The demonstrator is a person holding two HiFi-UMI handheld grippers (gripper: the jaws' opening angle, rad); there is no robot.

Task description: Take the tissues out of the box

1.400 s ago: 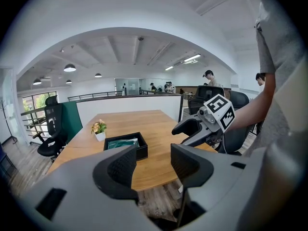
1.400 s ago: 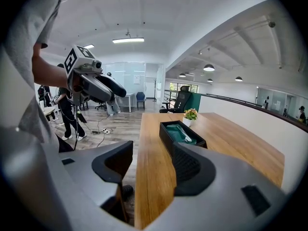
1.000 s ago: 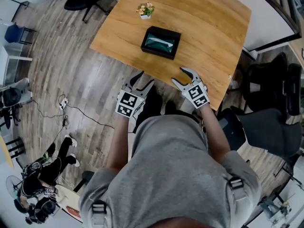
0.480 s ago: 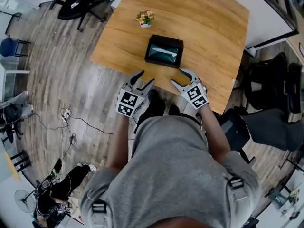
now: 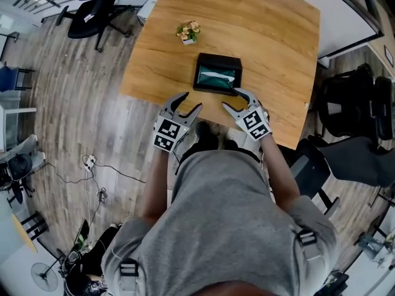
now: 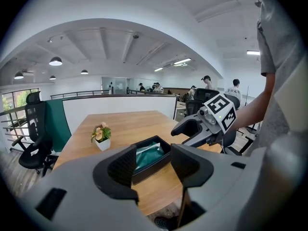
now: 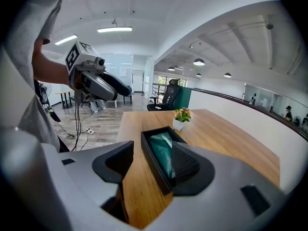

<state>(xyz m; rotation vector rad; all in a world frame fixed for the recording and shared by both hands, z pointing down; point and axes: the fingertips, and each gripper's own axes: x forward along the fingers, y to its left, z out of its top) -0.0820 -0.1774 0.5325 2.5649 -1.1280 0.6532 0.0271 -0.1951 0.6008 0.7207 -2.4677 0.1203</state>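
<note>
Tissues: one teal-green soft pack of tissues (image 5: 217, 77), lying inside the box.
Box: one black rectangular open box (image 5: 218, 57) on the light wooden table (image 5: 271, 36), near its front edge.
Plant: one small potted flower plant (image 5: 188, 31), beyond the box, apart.
Grippers: two.
Left gripper (image 5: 190, 102): fingers apart, empty, at the table edge.
Right gripper (image 5: 231, 97): fingers wide apart, empty, just beside the box's corner.

Head view looks steeply down; the 2 gripper views sit low and near, both facing the box (image 6: 150, 167).
</note>
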